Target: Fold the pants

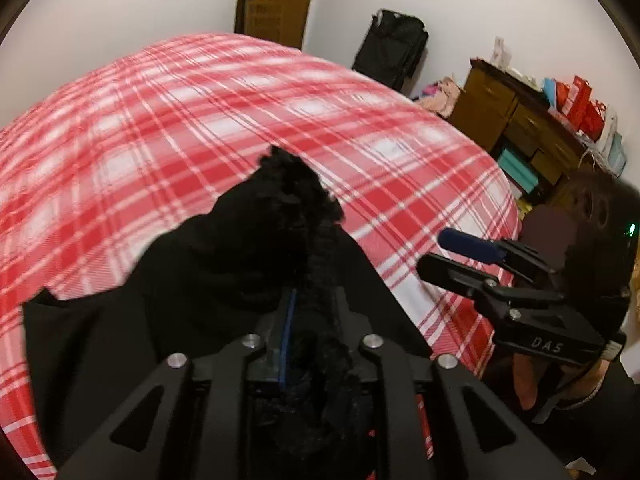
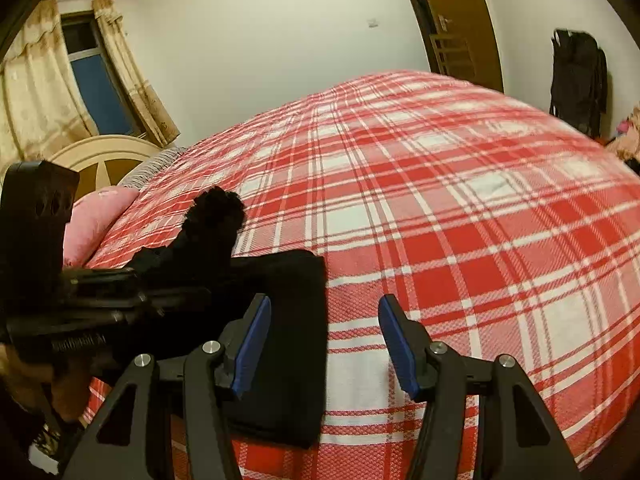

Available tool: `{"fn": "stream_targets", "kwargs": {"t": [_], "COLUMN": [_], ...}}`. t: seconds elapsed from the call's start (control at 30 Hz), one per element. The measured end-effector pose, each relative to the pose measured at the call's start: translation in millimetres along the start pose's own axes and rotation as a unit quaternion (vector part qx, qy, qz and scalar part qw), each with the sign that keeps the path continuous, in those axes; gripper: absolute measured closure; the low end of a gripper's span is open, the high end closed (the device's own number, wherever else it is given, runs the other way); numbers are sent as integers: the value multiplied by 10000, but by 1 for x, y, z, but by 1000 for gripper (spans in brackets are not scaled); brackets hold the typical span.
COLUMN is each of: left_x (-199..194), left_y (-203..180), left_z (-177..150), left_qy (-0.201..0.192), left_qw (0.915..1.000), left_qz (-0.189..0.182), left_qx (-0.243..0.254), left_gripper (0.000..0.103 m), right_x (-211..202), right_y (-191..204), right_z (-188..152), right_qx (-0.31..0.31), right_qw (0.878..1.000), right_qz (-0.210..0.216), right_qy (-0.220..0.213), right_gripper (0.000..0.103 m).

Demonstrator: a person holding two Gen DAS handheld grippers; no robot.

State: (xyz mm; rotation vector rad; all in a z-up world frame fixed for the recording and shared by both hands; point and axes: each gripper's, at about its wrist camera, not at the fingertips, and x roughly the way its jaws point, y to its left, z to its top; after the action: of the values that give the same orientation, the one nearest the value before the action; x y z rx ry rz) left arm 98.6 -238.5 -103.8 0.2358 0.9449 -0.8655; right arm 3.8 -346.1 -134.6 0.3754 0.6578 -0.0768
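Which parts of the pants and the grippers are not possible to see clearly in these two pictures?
- Left wrist view: the left gripper fingertips are buried in the black pants.
- Both views: the pants are plain black, so folds and layers cannot be told; in the right wrist view the left gripper covers part of them.
- Left wrist view: the right gripper is open, its handle cut by the hand.

Readable text, left wrist view: white capitals "DAS" on the black body of the right claw [image 1: 452,254], lower right of frame, just behind its linkage. Right wrist view: a line of pale lettering on the side bar of the left claw [image 2: 192,268], lower left of frame; too blurred to read. Red bags on the dresser [image 1: 504,120], upper right of left wrist view: print too small to read.
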Motion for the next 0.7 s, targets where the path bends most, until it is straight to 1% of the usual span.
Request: {"fn": "stream_targets", "kwargs": {"t": [0.07, 0.1, 0.13, 0.17, 0.23, 0.3, 0.37, 0.4, 0.47, 0.5, 0.53, 0.57, 0.6, 0.63, 0.7], "left_x": [-4, -10, -17, -26, -48, -69, -86, -92, -96, -94, -92, -90, -87, -85, -85], "left_y": [-5, -7, -10, -11, -11, -5, 7, 14, 30, 39, 52, 63, 73, 89, 112], "left_z": [0, 0, 0, -1, -3, -7, -13, -16, -22, -26, -31, -36, -40, -46, -56], "left_qy": [-53, -130, -220, -325, -651, -911, -1070, -1155, -1211, -1186, -1156, -1112, -1055, -980, -951], "left_qw": [10000, 9998, 9994, 9990, 9972, 9951, 9938, 9930, 9917, 9909, 9886, 9856, 9833, 9813, 9781], "left_qz": [-35, -145, -218, -258, -223, -232, -144, -40, 354, 601, 941, 1263, 1483, 1652, 1797], "left_qx": [51, 95, 138, 191, 276, 315, 253, 235, 238, 219, 187, 146, 73, -100, -452], "left_gripper": [77, 77, 68, 50, 34, 33, 26, 24, 19, 19, 19, 19, 19, 19, 19], "right_x": [5, 6, 7, 6, 4, 0, -3, -3, 1, 3, 7, 10, 13, 14, 16], "right_y": [-9, -12, -15, -19, -23, -24, -21, -17, -7, -3, 7, 16, 26, 34, 53], "right_z": [-1, -1, -1, -1, 1, 2, 4, 6, 6, 6, 5, 5, 4, 4, 3], "right_qx": [206, 299, 406, 565, 787, 990, 1077, 1070, 1028, 990, 863, 716, 543, 397, 55], "right_qw": [9997, 9994, 9989, 9977, 9950, 9919, 9899, 9897, 9893, 9891, 9894, 9907, 9921, 9930, 9943], "right_qz": [80, 134, 210, 360, 607, 799, 919, 952, 1033, 1088, 1149, 1131, 1092, 1067, 1020], "right_qy": [58, 73, 76, 68, 39, -31, -88, -55, 45, 99, 195, 260, 296, 303, 290], "right_gripper": [45, 45, 44, 44, 38, 32, 31, 31, 31, 31, 31, 31, 31, 31, 31]}}
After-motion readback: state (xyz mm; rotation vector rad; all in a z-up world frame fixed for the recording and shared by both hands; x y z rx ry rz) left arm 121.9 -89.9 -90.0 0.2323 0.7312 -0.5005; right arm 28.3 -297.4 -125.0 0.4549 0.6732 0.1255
